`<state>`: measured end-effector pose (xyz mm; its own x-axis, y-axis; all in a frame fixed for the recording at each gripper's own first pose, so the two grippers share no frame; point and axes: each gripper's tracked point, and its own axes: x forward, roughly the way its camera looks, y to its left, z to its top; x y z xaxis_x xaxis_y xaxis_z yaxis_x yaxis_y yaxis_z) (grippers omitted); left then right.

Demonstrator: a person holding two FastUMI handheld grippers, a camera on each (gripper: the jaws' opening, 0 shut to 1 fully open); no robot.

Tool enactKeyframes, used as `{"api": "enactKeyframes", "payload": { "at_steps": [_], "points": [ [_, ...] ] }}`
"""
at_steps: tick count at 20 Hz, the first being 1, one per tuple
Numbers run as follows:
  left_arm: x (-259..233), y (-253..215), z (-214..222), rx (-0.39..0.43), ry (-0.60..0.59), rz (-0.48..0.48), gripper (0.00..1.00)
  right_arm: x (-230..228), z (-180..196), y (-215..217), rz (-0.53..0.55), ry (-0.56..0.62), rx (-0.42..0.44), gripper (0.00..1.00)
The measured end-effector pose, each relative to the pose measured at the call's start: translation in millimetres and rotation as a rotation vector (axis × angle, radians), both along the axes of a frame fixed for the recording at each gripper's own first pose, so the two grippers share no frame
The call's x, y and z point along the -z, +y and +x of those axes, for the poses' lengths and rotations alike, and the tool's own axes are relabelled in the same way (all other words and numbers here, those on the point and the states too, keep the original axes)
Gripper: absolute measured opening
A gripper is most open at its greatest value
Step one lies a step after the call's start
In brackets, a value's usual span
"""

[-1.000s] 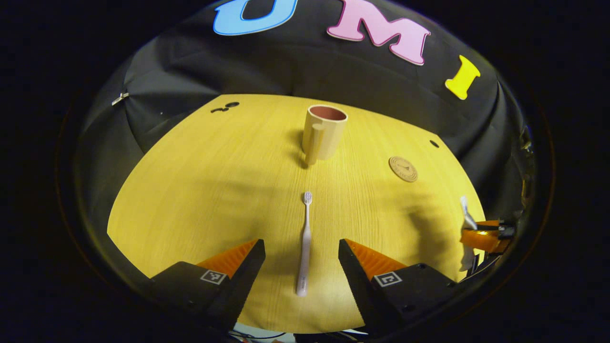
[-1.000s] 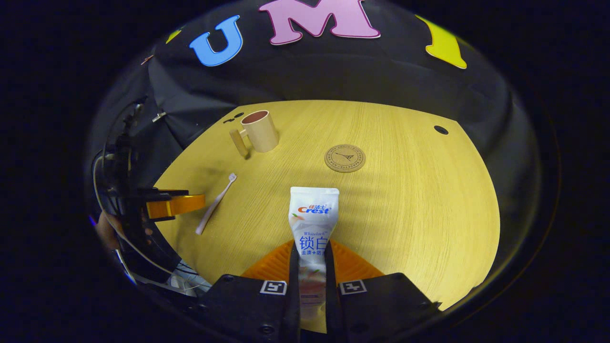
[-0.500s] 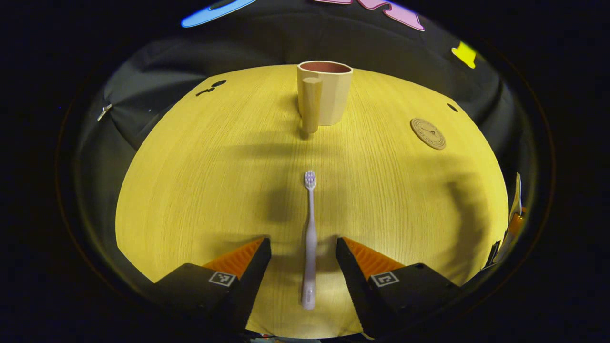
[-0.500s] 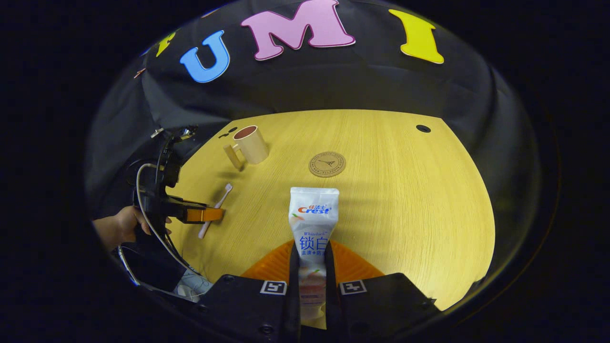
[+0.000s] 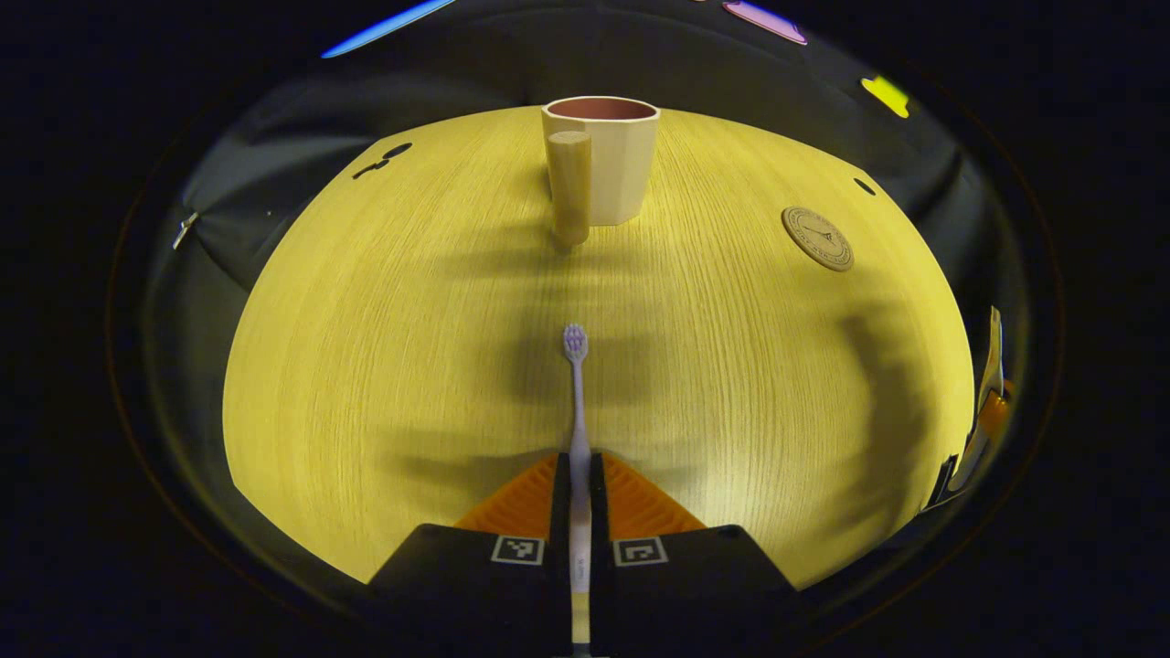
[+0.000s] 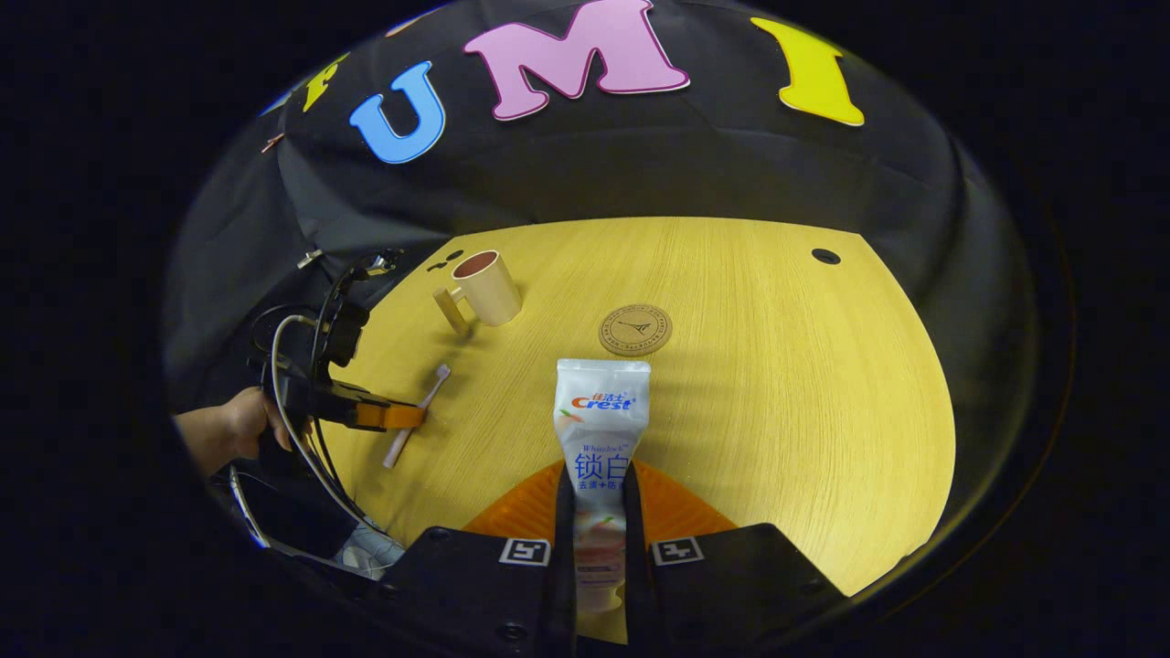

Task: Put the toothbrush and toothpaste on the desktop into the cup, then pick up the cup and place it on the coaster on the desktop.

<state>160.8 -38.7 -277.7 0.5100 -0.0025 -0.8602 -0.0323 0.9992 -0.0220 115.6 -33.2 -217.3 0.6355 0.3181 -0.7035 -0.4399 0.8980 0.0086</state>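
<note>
Toothbrush (image 5: 576, 402) clamped at its handle in my left gripper (image 5: 578, 475), bristle end aimed straight at the cup (image 5: 603, 160) by the table's far edge; my right gripper (image 6: 599, 512), farther off, pinches the toothpaste (image 6: 601, 416).

Each gripper body is matte black and angular, carrying two small square black-and-white fiducial markers near the finger bases. In the right gripper view, the left gripper (image 6: 388, 416) trails looping black and pale cables, with round screw heads on the right gripper (image 6: 599, 512) housing.
</note>
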Motion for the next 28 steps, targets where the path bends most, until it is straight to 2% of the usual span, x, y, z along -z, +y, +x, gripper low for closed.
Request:
{"api": "enactKeyframes", "payload": {
  "at_steps": [3, 7, 13, 16, 17, 18, 19, 20, 22, 28],
  "points": [
    [-1, -2, 0, 0.008, 0.006, -0.007, 0.07, -3, 6, 6, -0.006, -0.005, 0.000, 0.25],
    [-3, -5, -2, 0.022, -0.014, -0.052, 0.06, -13, 12, 19, -0.004, -0.018, 0.035, 0.25],
    [-32, -3, -2, 0.067, -0.154, -0.112, 0.06, -37, 34, 56, -0.012, -0.092, 0.050, 0.25],
    [-57, -6, -4, 0.113, -0.254, -0.183, 0.06, -49, 48, 83, -0.027, -0.142, 0.012, 0.25],
    [-64, -2, -6, 0.126, -0.286, -0.188, 0.02, -54, 54, 95, -0.023, -0.159, -0.003, 0.25],
    [-69, 1, -6, 0.137, -0.313, -0.191, 0.07, -60, 61, 108, -0.014, -0.176, -0.018, 0.25],
    [-76, 3, -7, 0.143, -0.345, -0.201, 0.02, -65, 67, 122, -0.007, -0.190, -0.031, 0.25],
    [-85, 3, -8, 0.152, -0.387, -0.220, 0.06, -69, 73, 137, 0.006, -0.197, -0.044, 0.25],
    [-101, 4, -17, 0.164, -0.461, -0.251, 0.06, -79, 88, 167, 0.030, -0.223, -0.079, 0.25],
    [-136, 7, -38, 0.222, -0.569, -0.326, 0.06, -109, 134, 255, 0.054, -0.340, -0.207, 0.25]
  ]
}}
